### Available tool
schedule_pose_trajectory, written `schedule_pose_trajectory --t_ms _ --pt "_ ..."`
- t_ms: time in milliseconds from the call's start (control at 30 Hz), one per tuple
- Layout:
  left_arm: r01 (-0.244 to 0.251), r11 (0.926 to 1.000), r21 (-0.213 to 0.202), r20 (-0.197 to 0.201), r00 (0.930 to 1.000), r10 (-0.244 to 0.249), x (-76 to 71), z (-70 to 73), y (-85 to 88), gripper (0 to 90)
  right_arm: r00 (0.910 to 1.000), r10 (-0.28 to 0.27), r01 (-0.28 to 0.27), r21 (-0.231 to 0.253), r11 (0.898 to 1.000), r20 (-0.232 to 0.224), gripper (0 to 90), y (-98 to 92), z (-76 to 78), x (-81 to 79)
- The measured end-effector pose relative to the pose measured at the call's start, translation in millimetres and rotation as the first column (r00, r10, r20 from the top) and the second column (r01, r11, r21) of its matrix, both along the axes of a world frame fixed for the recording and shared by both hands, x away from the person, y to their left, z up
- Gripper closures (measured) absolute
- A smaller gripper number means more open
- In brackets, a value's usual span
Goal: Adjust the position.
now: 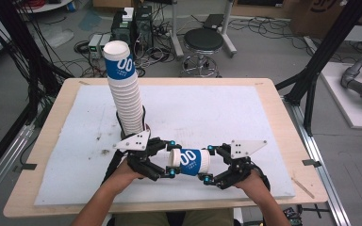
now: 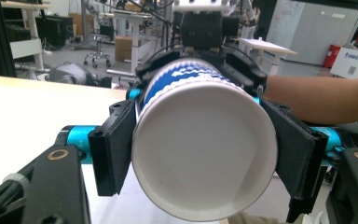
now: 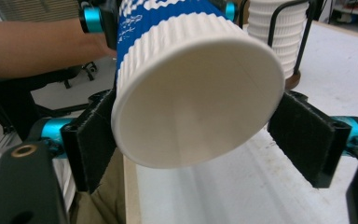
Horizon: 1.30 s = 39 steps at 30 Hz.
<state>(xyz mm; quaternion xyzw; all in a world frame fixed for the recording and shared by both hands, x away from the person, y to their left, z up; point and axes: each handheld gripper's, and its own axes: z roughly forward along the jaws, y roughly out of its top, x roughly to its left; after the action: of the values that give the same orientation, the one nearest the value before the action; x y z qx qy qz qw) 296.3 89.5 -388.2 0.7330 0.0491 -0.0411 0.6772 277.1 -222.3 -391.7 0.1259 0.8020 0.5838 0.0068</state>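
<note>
My left fingers (image 1: 171, 160) clenched the paper cup (image 1: 190, 162); my right fingers (image 1: 208, 164) seemed released around its other end.

A pale wooden worktop (image 1: 283, 117) carries a large white foam sheet (image 1: 207, 113) that covers most of its top and leaves a bare wooden margin on every side. Dark specks and smudges mark the sheet toward its left half. Near the sheet's middle-left stands a dark wire holder (image 1: 143, 123) on a round base, with a tall, leaning stack of white ribbed paper cups (image 1: 125, 89) in it; the top cup bears a blue band.
</note>
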Motion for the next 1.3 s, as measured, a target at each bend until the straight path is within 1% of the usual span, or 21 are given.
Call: schedule_pose_trajectory --t_ms 33,67,200,400,533,600,633,667,700,733,767,800,867,967,1000,1033,1067,1167,1200,1233,1300 --pt "0.000 1.0000 0.006 0.000 1.0000 0.000 -0.1 -0.5 0.1 29.9 1.0000 -0.004 0.004 0.007 1.000 0.003 19.7 -0.9 1.0 -0.2" --pt "0.000 0.9999 0.013 0.004 1.0000 0.000 -0.1 -1.4 0.1 30.0 0.9997 -0.006 0.005 0.014 1.000 0.023 21.0 -2.7 3.1 -0.4" --pt "0.001 0.9997 0.024 0.006 1.0000 -0.001 -0.9 -2.8 -0.3 30.4 0.9995 -0.003 0.003 0.008 1.000 0.031 22.9 -3.6 4.2 -0.9" --pt "-0.006 0.9990 0.045 -0.001 1.0000 0.006 -1.2 -3.3 0.2 30.6 0.9994 -0.002 0.002 -0.006 1.000 0.034 25.3 -4.1 4.5 -1.2" --pt "-0.023 0.9969 0.075 -0.007 0.9997 0.024 -2.6 -4.1 -1.6 30.1 0.9993 -0.005 0.006 -0.024 1.000 0.037 26.1 -3.8 5.4 -1.0" --pt "-0.020 0.9955 0.092 -0.008 0.9997 0.021 -3.6 -4.8 -3.4 29.8 0.9996 -0.001 0.002 -0.032 1.000 0.029 26.8 -3.1 5.6 -0.7" --pt "-0.022 0.9946 0.101 -0.008 0.9997 0.023 -3.9 -5.2 -4.4 29.3 0.9996 0.002 -0.001 -0.034 0.999 0.030 27.0 -2.6 5.4 -0.6" --pt "-0.027 0.9938 0.108 -0.010 0.9996 0.028 -4.2 -5.7 -5.2 26.7 0.9995 0.004 -0.003 -0.039 0.999 0.032 27.5 -1.5 5.5 -0.4" --pt "-0.032 0.9930 0.113 -0.022 0.9992 0.035 -4.5 -6.0 -6.0 26.7 0.9995 0.004 -0.003 -0.039 0.999 0.032 27.5 -1.5 5.5 -0.4" --pt "-0.040 0.9919 0.120 -0.027 0.9987 0.044 -4.4 -6.3 -6.5 22.1 0.9995 0.003 -0.002 -0.042 0.999 0.033 27.6 -0.8 5.9 -0.1" --pt "-0.051 0.9904 0.128 -0.033 0.9979 0.056 -4.5 -6.2 -6.7 22.1 0.9995 0.003 -0.002 -0.042 0.999 0.033 27.6 -0.8 5.9 -0.1" --pt "-0.066 0.9888 0.134 -0.044 0.9964 0.073 -4.5 -6.1 -6.9 15.9 0.9994 0.001 0.001 -0.048 0.999 0.033 27.7 -1.0 6.3 0.4" --pt "-0.085 0.9859 0.144 -0.052 0.9943 0.093 -4.7 -4.9 -6.2 15.1 0.9994 -0.004 0.005 -0.049 0.999 0.036 27.6 -1.3 6.6 0.7" --pt "-0.103 0.9810 0.165 -0.034 0.9934 0.110 -4.5 -0.8 -3.0 15.1 0.9992 -0.016 0.018 -0.059 0.998 0.036 27.7 -3.5 8.7 1.2" --pt "-0.107 0.9796 0.170 -0.027 0.9932 0.113 -4.6 0.7 -2.2 15.1 0.9985 -0.024 0.028 -0.078 0.997 0.049 27.6 -4.7 11.0 1.7" --pt "-0.109 0.9783 0.176 -0.020 0.9932 0.114 -4.7 2.3 -1.5 15.1 0.9985 -0.024 0.028 -0.078 0.997 0.049 27.6 -4.7 11.0 1.7" --pt "-0.111 0.9764 0.185 -0.015 0.9931 0.116 -4.6 3.8 -0.8 15.1 0.9982 -0.023 0.028 -0.090 0.996 0.056 27.7 -5.0 12.1 2.1" --pt "-0.114 0.9678 0.224 0.007 0.9932 0.116 -4.2 8.8 -0.5 15.1 0.9975 -0.022 0.030 -0.127 0.991 0.067 27.7 -5.2 16.0 3.5" --pt "-0.116 0.9638 0.240 0.012 0.9932 0.116 -4.2 11.0 -1.0 15.1 0.9972 -0.015 0.026 -0.156 0.987 0.074 27.6 -3.9 19.5 5.1" --pt "-0.116 0.9618 0.248 0.017 0.9932 0.115 -3.9 12.3 -1.4 15.1 0.9972 -0.015 0.026 -0.156 0.987 0.074 27.6 -3.9 19.5 5.1" --pt "-0.115 0.9557 0.271 0.027 0.9934 0.111 -3.5 16.3 -2.8 15.2 0.9965 -0.006 0.021 -0.184 0.983 0.084 27.6 -1.8 22.9 6.3"
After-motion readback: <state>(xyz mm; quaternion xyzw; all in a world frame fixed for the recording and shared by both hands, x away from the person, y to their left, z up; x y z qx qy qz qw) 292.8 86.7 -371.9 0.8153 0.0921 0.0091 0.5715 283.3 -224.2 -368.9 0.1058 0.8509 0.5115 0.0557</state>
